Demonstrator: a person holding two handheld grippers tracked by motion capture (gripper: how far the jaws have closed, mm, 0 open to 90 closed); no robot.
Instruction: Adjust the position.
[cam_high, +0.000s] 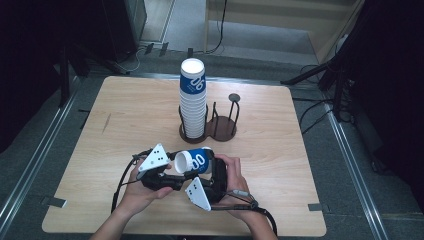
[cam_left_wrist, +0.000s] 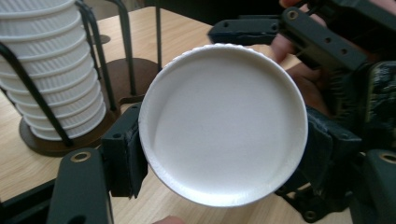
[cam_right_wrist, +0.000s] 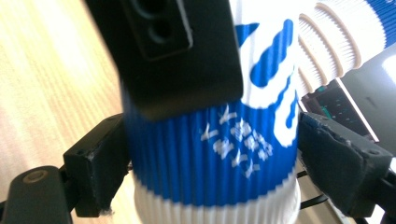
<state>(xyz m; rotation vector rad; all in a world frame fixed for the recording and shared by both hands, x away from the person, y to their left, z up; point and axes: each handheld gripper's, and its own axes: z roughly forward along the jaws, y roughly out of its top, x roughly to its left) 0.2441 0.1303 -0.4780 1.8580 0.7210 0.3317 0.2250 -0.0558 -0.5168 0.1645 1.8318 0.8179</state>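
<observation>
Both tongs (cam_high: 176, 172) pinch the cup (cam_high: 194, 161) near the table's (cam_high: 280, 200) front edge.

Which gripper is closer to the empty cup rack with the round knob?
Right. The right gripper sits just in front of the empty rack; the left gripper is farther off to the left.

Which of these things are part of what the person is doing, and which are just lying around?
Part of the job:
- blue and white cup, held sideways over the table
- left tool, shut on the cup's base end
- right tool, jaws either side of the cup's wall
- stack of matching cups in the wire holder

Just lying about:
- cables on the floor
</observation>
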